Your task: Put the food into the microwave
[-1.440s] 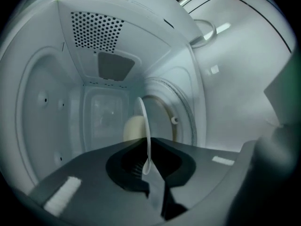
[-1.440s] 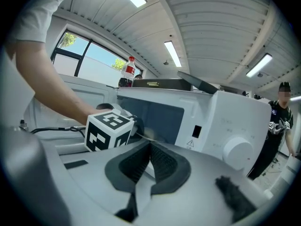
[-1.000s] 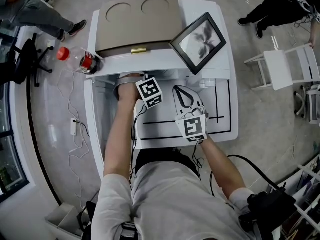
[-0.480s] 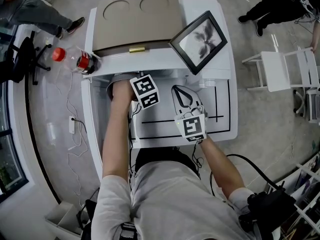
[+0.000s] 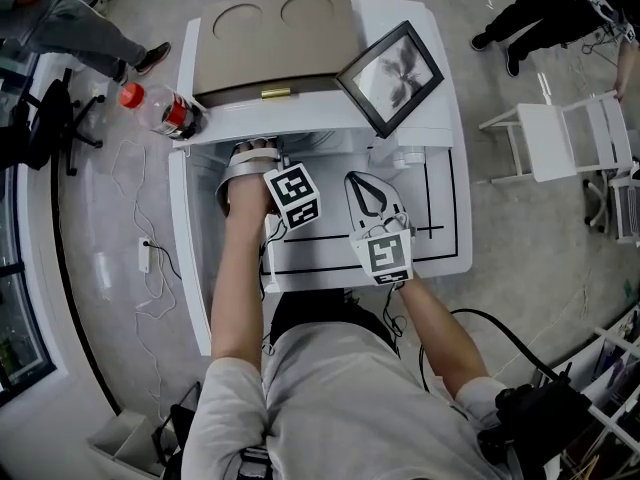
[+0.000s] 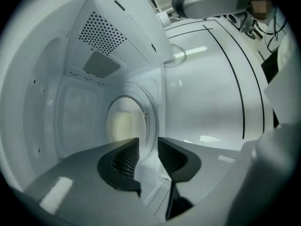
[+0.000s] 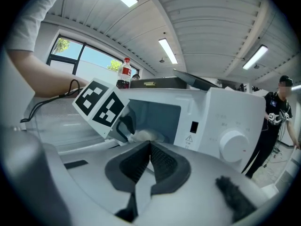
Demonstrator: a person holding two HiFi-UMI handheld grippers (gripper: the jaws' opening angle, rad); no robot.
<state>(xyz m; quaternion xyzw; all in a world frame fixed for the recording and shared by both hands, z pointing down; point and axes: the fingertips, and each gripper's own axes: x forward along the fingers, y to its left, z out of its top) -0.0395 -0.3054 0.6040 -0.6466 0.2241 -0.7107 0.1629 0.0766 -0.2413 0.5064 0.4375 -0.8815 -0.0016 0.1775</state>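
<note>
Food is seen at 11 o'clock beyond the nearer left gripper, its just-opened jaws spread and empty; the right gripper is pressed together.

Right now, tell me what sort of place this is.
Probably a lab or recording room rather than a home kitchen. The microwave sits on a white table marked with black lines, a power strip with loose cables lies on the bare floor, and bystanders stand around.
</note>
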